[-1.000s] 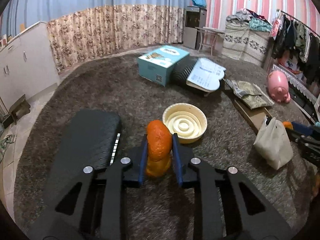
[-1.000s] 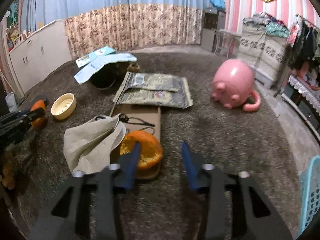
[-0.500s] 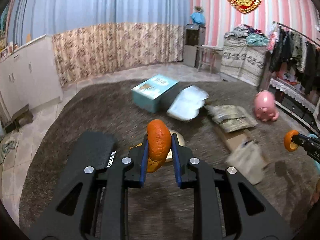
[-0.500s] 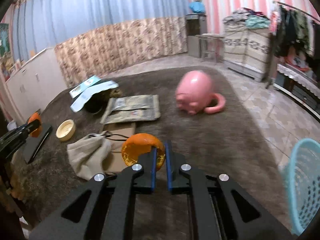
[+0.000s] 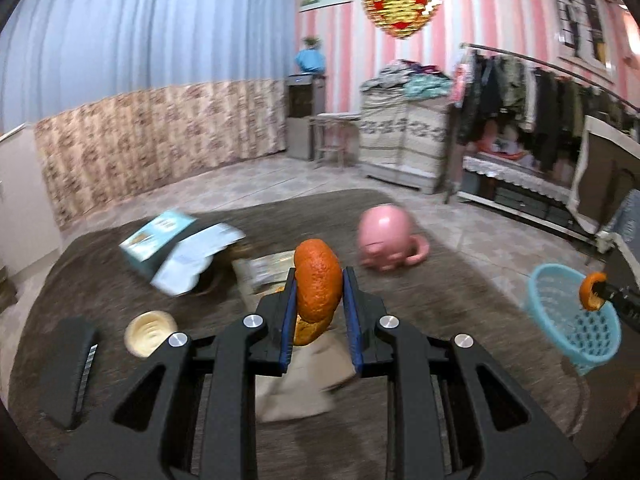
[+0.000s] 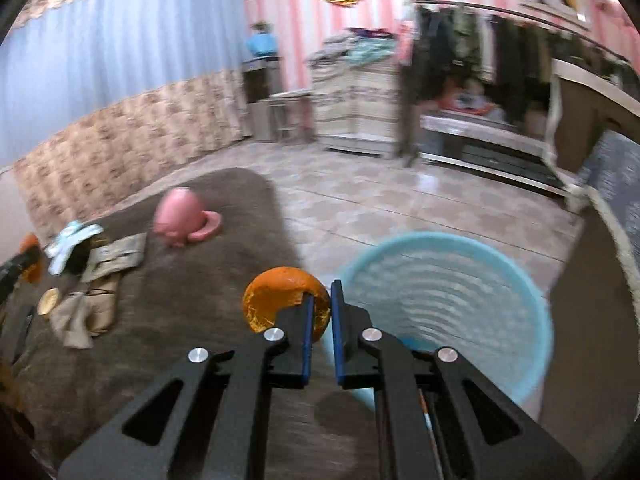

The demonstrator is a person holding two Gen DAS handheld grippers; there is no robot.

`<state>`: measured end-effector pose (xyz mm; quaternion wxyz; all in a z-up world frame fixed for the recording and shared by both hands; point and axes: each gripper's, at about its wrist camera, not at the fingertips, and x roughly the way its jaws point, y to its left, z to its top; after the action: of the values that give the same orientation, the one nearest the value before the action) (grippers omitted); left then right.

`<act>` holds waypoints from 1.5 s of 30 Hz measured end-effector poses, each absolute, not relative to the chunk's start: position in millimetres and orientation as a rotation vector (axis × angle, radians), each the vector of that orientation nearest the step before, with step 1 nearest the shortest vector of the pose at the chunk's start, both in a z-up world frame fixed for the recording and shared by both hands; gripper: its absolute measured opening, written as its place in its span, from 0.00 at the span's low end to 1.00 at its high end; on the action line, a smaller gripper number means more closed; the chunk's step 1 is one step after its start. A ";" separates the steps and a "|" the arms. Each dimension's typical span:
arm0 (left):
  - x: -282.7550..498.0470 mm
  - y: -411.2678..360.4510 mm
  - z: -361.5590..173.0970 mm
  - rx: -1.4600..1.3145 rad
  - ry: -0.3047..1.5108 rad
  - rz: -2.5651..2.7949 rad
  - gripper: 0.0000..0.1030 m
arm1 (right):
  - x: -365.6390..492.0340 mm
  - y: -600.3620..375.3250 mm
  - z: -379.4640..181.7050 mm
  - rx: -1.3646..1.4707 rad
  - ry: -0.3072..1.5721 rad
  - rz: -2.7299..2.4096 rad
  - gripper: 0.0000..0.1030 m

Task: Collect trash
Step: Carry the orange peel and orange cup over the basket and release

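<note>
1. Left gripper (image 5: 318, 280) clamped on an orange peel (image 5: 317, 286), held above the brown rug (image 5: 440, 280); right gripper (image 6: 321, 300) pinching a second peel (image 6: 280, 294) by its edge.
2. Only from the right wrist: blue basket (image 6: 532, 320) interior, just beside that peel.
3. Blurred: pink pig toy (image 5: 386, 242), rug clutter. Two peels, one basket.

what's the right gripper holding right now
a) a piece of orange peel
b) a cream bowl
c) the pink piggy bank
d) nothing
a: in the right wrist view the right gripper is shut on a piece of orange peel, just beside the rim of the blue basket.
</note>
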<state>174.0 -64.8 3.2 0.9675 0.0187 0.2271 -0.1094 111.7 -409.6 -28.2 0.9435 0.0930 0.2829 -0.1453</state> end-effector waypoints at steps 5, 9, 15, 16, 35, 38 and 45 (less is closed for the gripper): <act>169.3 -117.4 6.8 0.064 0.440 -0.308 0.20 | 97.8 -451.3 -34.1 0.209 0.561 -0.400 0.08; 168.5 -158.8 4.3 0.097 0.436 -0.374 0.20 | 95.3 -473.2 -41.4 0.243 0.563 -0.420 0.08; 164.6 -234.4 -0.1 0.138 0.429 -0.494 0.20 | 101.2 -501.9 -51.2 0.250 0.575 -0.452 0.08; 162.6 -245.4 -1.1 0.146 0.423 -0.512 0.20 | 99.6 -504.9 -52.6 0.254 0.576 -0.460 0.08; 164.5 -385.4 -58.2 0.251 0.516 -0.718 0.26 | 84.5 -556.5 -68.6 0.331 0.571 -0.537 0.08; 164.6 -391.9 -64.6 0.275 0.513 -0.708 0.51 | 86.6 -555.7 -68.9 0.325 0.578 -0.533 0.08; 179.3 -370.4 -57.8 0.222 0.504 -0.645 0.76 | 88.5 -553.3 -69.4 0.331 0.589 -0.529 0.08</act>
<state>179.3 -370.4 -57.8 0.9114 0.1076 0.2446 -0.3130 88.5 -553.3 -69.4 0.9093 0.1605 0.2857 -0.2565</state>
